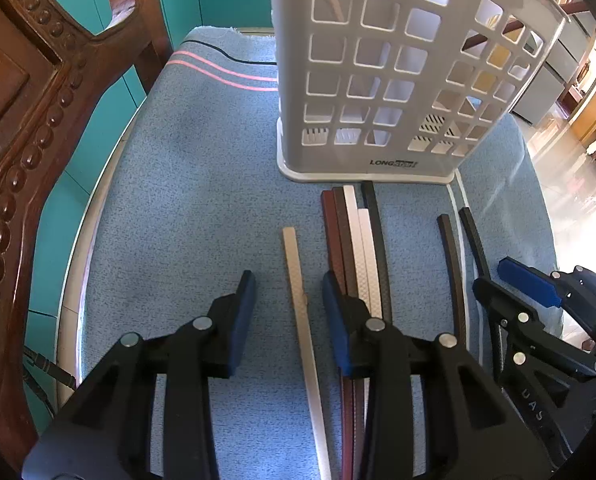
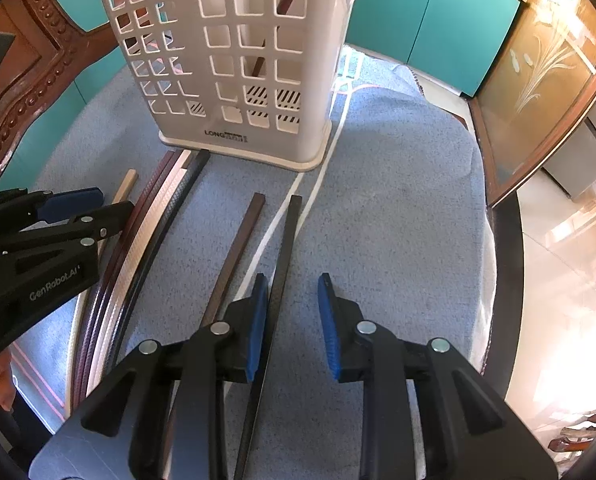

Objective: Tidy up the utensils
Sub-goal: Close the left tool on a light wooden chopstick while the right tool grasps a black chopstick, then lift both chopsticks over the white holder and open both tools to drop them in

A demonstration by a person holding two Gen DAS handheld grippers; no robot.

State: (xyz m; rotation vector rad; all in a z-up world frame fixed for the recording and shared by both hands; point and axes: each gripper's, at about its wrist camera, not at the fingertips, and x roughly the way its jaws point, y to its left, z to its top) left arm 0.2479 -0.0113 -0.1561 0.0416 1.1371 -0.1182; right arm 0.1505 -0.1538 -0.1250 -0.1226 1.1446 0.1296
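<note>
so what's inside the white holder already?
Through the utensil holder's grid, one dark reddish stick leans inside, and the slotted floor shows beneath it. The solid wall strips and the cut-off top hide the rest, so a full count isn't possible.

We look steeply down and forward from each wrist, close above a blue terry towel. Both views share the white perforated plastic utensil basket, at one o'clock from the left wrist and eleven o'clock from the right.
</note>
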